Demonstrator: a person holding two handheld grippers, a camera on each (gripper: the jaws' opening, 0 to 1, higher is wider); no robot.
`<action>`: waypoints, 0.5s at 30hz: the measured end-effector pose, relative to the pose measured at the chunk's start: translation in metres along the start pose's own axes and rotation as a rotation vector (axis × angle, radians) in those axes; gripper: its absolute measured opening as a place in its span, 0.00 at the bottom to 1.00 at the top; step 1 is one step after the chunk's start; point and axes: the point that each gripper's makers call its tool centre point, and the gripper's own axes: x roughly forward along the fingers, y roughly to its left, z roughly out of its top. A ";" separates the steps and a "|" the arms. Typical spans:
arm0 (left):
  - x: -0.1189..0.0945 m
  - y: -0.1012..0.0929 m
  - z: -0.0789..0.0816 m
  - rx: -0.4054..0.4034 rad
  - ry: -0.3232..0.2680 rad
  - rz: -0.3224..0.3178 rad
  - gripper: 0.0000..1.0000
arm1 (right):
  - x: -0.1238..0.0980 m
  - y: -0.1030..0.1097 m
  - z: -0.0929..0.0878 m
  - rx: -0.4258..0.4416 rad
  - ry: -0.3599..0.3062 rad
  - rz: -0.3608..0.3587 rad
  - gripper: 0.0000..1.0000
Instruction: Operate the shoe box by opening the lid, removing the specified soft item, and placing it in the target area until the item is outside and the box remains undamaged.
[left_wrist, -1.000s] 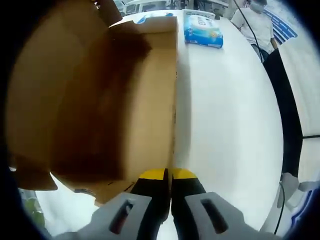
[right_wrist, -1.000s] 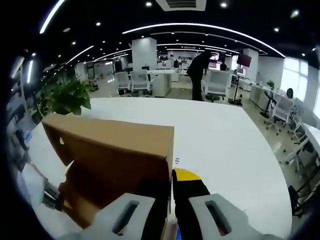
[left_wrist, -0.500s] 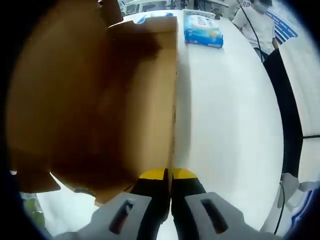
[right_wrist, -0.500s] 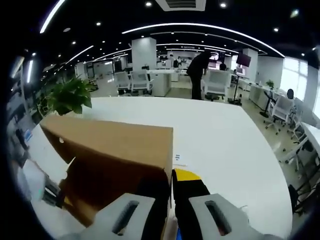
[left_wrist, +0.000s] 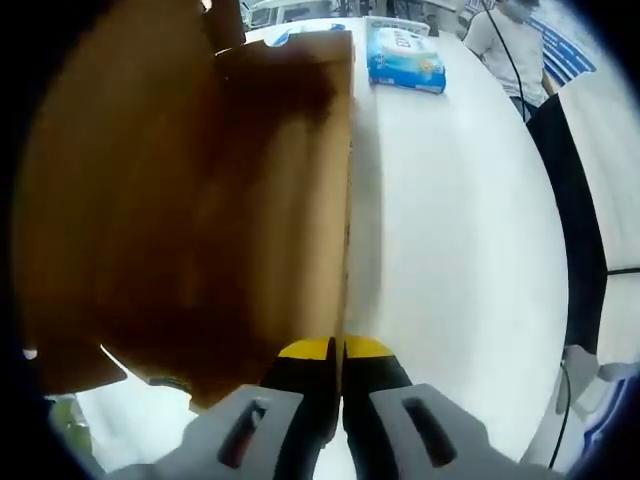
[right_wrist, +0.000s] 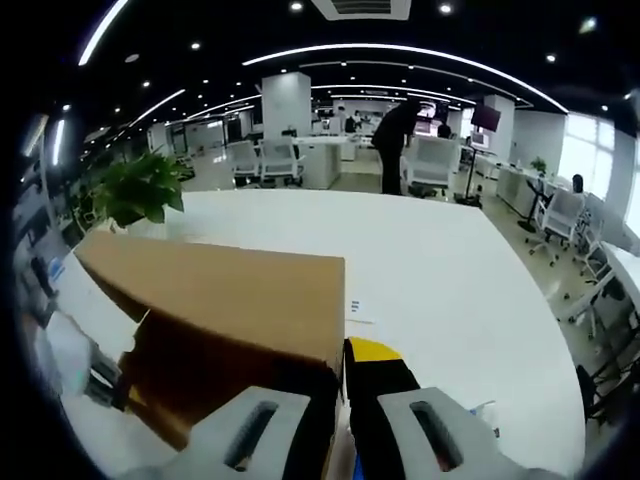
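Looking along the left gripper (left_wrist: 335, 350), its jaws pinch the edge of the plain brown cardboard shoe box lid (left_wrist: 200, 200), which stands beside the white table (left_wrist: 450, 230), while a soft blue-and-white packet (left_wrist: 405, 58) already lies outside at the far end. From the right gripper (right_wrist: 345, 355), the jaws likewise clamp the lid (right_wrist: 230, 290). By my reading, removal looks done and the undamaged box only needs releasing.

- You'll find printing on the blue packet (left_wrist: 405, 58) lying on the white surface (left_wrist: 460, 250), but it's too blurred to read.
- The small label (right_wrist: 357, 312) beside the cardboard box (right_wrist: 230, 300) carries marks you can't make out.
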 end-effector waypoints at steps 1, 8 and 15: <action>0.000 0.000 0.000 0.001 0.001 0.001 0.01 | 0.000 0.000 0.000 0.000 -0.001 -0.001 0.00; 0.001 0.000 -0.001 0.003 -0.001 0.004 0.01 | -0.002 0.001 -0.006 -0.001 0.007 -0.004 0.00; 0.000 0.000 -0.001 0.007 -0.003 0.008 0.01 | -0.003 0.001 -0.012 0.006 0.022 -0.017 0.00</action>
